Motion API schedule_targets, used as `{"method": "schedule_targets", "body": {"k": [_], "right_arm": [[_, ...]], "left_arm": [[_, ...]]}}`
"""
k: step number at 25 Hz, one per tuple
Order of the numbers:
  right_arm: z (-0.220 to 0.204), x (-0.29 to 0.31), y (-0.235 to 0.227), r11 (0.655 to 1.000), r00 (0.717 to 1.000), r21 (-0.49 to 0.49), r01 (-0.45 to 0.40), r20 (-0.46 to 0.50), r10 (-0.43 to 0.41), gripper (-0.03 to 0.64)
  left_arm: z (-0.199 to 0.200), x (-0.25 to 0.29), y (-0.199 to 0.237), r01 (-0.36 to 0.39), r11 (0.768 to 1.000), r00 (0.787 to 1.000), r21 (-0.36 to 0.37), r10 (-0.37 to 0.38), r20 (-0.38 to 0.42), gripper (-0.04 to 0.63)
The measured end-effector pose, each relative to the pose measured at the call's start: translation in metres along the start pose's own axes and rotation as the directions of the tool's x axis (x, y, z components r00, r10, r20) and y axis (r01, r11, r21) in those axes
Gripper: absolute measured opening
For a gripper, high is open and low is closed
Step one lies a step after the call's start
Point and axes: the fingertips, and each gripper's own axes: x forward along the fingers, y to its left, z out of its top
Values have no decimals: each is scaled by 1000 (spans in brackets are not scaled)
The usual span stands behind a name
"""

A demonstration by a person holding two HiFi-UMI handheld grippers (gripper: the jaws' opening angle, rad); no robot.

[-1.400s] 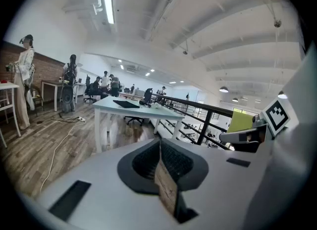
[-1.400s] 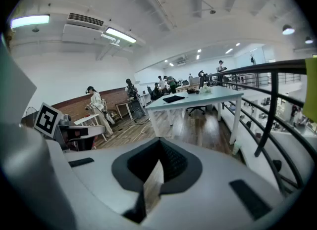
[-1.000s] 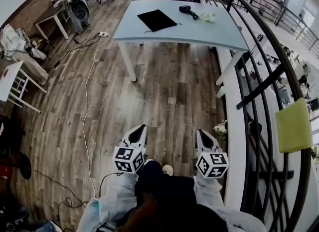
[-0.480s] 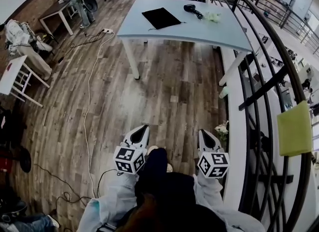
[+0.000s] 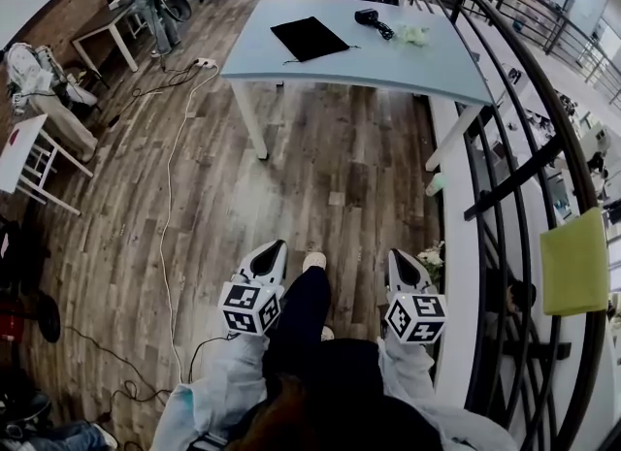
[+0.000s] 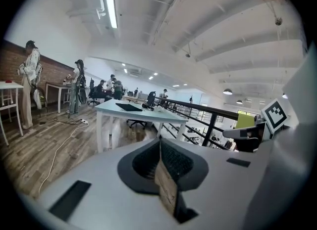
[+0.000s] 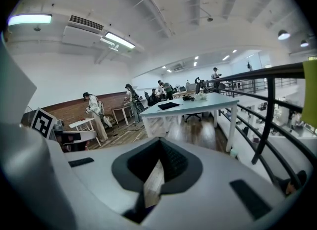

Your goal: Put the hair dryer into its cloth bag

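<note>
The left gripper (image 5: 275,247) and right gripper (image 5: 397,257) both had fingers closed on nothing, well short of the table (image 5: 417,66) ahead, where the hair dryer (image 5: 365,16) lay right of the cloth bag (image 5: 309,38), nearer the right gripper's side.

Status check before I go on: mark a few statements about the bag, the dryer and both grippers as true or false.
1. The black cloth bag lies flat on the table. True.
2. The hair dryer is already inside the bag. False: it lies on the table, apart from the bag, to its right in the head view.
3. The left gripper and the right gripper are both shut with nothing between their jaws. True.
4. Both grippers hover over the table. False: they are over the wooden floor, well short of the table.
</note>
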Motion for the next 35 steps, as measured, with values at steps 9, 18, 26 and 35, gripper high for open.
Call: {"method": "schedule_targets", "body": {"k": [9, 18, 26, 35], "right_arm": [[33, 56, -16, 1000, 1000, 0, -4, -6, 4, 8], [69, 112, -28, 1000, 1000, 11, 9, -13, -9, 8], [89, 156, -40, 1000, 999, 21, 16, -37, -16, 8], [116, 225, -51, 1000, 998, 30, 5, -55, -3, 8]], "left_arm": [[24, 66, 18, 17, 1000, 1000, 15, -17, -13, 21], [58, 125, 43, 41, 999, 999, 12, -41, -14, 21], [78, 171, 66, 48, 999, 999, -1, -48, -23, 21], [100, 232, 102, 56, 998, 998, 3, -56, -27, 21]]}}
